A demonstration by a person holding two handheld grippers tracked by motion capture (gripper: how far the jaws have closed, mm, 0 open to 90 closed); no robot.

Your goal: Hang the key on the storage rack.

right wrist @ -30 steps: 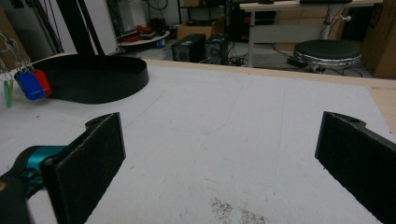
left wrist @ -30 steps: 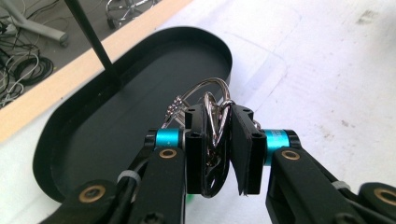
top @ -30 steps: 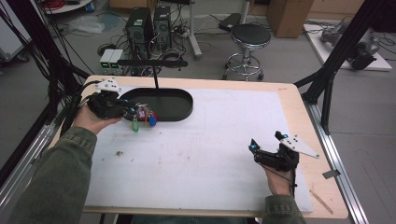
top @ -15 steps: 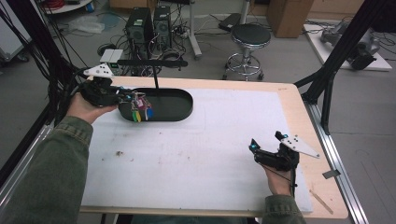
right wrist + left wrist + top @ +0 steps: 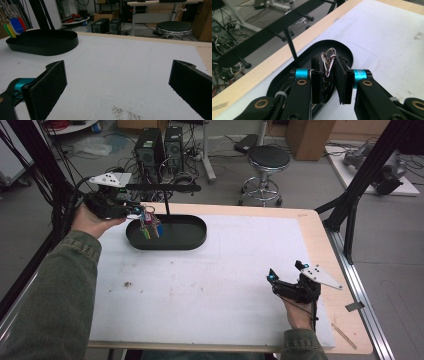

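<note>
Left gripper view: left gripper (image 5: 329, 85) jaws clamp silver key rings (image 5: 328, 60), coloured plastic tags (image 5: 150, 226) dangling over the black oval tray (image 5: 192, 241) on the worktop. Risk: thin rings slipping, snagging the upright hanger post (image 5: 164, 207). Right gripper (image 5: 285, 277) idles, jaws released.

You had even, soft overhead light; the white worktop (image 5: 210, 285) was bright without glare, shadows stayed faint. The high view was slightly soft, and the right gripper view's near fingers (image 5: 47, 85) blurred.
</note>
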